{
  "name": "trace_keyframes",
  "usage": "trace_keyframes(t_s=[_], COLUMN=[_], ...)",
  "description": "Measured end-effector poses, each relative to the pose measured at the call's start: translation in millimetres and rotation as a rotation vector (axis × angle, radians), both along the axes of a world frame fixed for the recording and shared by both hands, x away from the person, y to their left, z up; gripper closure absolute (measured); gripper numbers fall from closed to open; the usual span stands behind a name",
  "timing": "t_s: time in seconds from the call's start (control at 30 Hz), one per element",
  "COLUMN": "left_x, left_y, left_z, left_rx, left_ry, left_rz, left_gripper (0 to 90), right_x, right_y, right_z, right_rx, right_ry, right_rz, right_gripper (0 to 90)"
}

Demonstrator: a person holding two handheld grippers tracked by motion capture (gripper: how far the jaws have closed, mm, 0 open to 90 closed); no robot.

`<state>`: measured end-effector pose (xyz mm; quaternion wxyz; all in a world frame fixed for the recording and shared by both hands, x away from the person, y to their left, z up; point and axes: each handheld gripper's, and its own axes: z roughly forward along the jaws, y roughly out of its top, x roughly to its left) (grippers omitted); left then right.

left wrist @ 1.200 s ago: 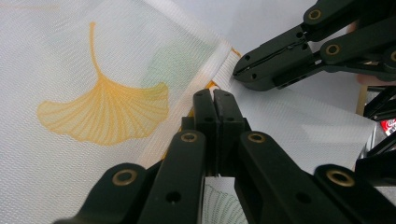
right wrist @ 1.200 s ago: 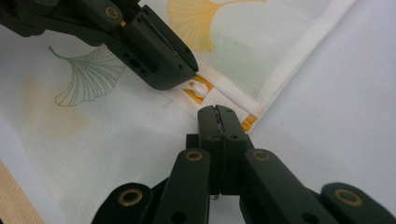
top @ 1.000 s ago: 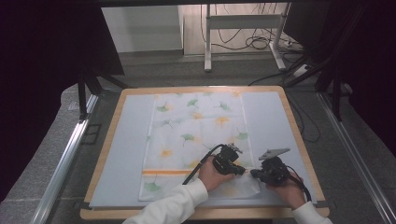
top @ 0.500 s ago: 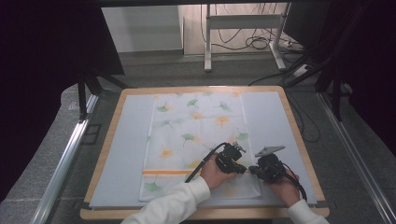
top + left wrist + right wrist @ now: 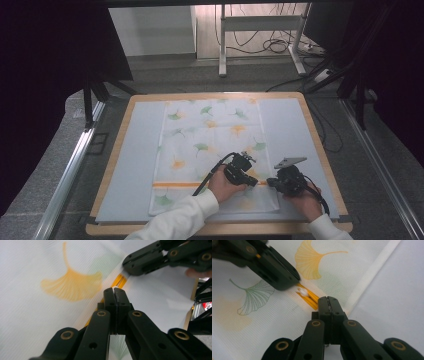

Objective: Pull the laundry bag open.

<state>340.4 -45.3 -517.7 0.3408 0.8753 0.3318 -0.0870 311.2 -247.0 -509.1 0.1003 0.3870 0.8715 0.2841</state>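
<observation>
Printed ginkgo leaves, no readable writing, mark the cloth (image 5: 210, 145) under both closed tools.

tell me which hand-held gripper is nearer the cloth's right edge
Right. The right hand-held gripper sits beside the right edge of the cloth, at the orange stripe. The left hand-held gripper is farther in.

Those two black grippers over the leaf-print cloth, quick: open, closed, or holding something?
Left gripper: closed, tips down on the cloth by its orange stripe; a pinch of fabric cannot be told.
Right gripper: closed, tips at the same stripe; also cannot be told.
</observation>
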Motion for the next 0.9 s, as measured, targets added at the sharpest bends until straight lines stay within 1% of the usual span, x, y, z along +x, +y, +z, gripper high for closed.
trace_keyframes(t_s=[0.07, 0.1, 0.2, 0.3, 0.6, 0.7, 0.8, 0.83, 0.9], left_x=[1.4, 1.4, -2.8, -5.7, -17.1, -19.8, -22.2, -22.8, -25.5], left_y=[8.4, 10.8, 19.1, 30.6, 85.7, 103.2, 122.7, 126.4, 134.8], left_z=[-2.1, -2.4, -1.9, -2.1, -3.7, -5.2, -6.4, -6.1, -5.2], left_rx=[-0.018, -0.022, -0.011, -0.005, 0.005, -0.003, -0.021, -0.02, -0.006], left_ry=[0.022, 0.025, 0.002, -0.004, -0.04, -0.04, -0.033, -0.034, -0.054], left_rz=[0.01, 0.013, 0.019, 0.028, 0.082, 0.102, 0.126, 0.132, 0.143], left_gripper=[90.0, 90.0, 90.0, 90.0, 90.0, 90.0, 90.0, 90.0, 90.0], right_x=[0.1, 0.2, -0.2, -0.2, 0.1, 0.0, 0.1, 0.0, -0.1], right_y=[0.0, 0.0, 0.3, -0.1, -0.6, -0.8, -1.0, -0.9, -0.9], right_z=[0.0, 0.1, 0.1, -0.1, -0.1, -0.3, -0.3, -0.3, -0.4], right_rx=[-0.001, -0.001, -0.005, -0.004, 0.0, 0.002, 0.003, 0.003, 0.002], right_ry=[0.0, 0.0, -0.003, -0.007, -0.005, -0.005, -0.005, -0.005, -0.006], right_rz=[0.002, 0.004, 0.006, 0.011, 0.011, 0.01, 0.011, 0.011, 0.012], right_gripper=[89.7, 89.7, 89.7, 89.6, 89.6, 89.6, 89.6, 89.6, 89.5])
